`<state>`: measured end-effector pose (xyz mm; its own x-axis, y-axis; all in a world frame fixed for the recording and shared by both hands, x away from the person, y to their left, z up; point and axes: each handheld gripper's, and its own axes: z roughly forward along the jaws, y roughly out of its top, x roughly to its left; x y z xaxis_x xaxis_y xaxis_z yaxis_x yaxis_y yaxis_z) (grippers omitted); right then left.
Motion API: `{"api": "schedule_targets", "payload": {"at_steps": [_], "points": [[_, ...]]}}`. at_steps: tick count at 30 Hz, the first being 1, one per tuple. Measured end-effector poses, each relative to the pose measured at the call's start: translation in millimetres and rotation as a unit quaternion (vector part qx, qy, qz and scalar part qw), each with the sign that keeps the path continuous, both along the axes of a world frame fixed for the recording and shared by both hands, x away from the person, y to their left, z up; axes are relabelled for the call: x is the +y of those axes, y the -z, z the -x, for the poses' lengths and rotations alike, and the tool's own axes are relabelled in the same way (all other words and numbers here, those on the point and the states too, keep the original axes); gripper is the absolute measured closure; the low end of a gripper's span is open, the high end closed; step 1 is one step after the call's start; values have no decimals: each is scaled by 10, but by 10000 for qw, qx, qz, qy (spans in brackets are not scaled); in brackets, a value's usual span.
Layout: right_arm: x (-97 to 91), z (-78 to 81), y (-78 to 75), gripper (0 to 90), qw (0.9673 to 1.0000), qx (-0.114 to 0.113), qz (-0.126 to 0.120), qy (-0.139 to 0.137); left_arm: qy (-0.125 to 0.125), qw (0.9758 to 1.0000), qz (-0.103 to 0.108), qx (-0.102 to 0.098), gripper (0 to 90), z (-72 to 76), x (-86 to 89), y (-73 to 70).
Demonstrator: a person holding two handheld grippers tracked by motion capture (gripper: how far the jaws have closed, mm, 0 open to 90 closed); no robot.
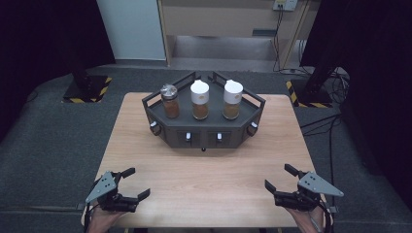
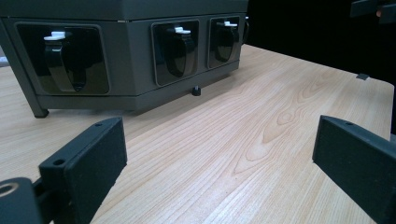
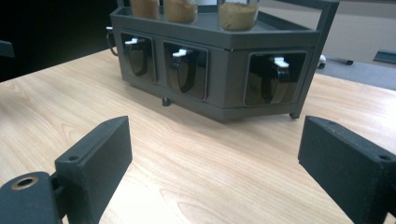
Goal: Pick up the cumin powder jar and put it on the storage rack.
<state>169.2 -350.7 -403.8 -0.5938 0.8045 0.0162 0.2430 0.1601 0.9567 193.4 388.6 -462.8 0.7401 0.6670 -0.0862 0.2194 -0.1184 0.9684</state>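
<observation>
Two grippers low over the near edge of a pale wooden table [image 1: 204,170], one at each front corner: left gripper [image 1: 132,182] with jaws spread wide and nothing between them, right gripper [image 1: 278,177] likewise gaping and empty. Bare wood grain between both pairs of black pads [image 2: 88,163] in the gripper views. Further back, at the middle of the table and well apart from both hands, a dark angular rack [image 1: 204,133] with small white-tipped levers [image 3: 180,53] set in recessed windows along its front faces. Standing upright on top of the rack, three jars of brown powder in a row: a silver-capped jar [image 1: 170,101] at left, a white-capped jar [image 1: 199,100] in the middle, another white-capped jar [image 1: 232,99] at right. Probably glass or hard clear plastic: rigid, smooth, likely slippery, breakable if dropped, moderately weighty when full. Best gripped around the body just below the cap, squeezed gently, lifted straight up past the rack's rail.
</observation>
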Motion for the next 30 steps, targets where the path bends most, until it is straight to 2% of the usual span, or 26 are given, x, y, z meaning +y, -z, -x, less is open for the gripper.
{"api": "schedule_targets", "payload": {"at_steps": [10, 15, 21, 30], "points": [[-17, -6, 143, 97, 10000, 88, -44, -2, 4, 10000, -2, -39, 21, 6, 2, 0], [-18, 12, 187, 102, 10000, -40, 20, -14, 31, 10000, 17, -66, 21, 7, 7, 4], [-21, 6, 211, 103, 10000, -36, 53, -14, 59, 9999, 18, -89, 23, 3, 9, 7], [-101, 26, 268, 99, 9995, -35, -177, 241, -69, 9998, 130, -122, 25, 22, 45, 31]]}}
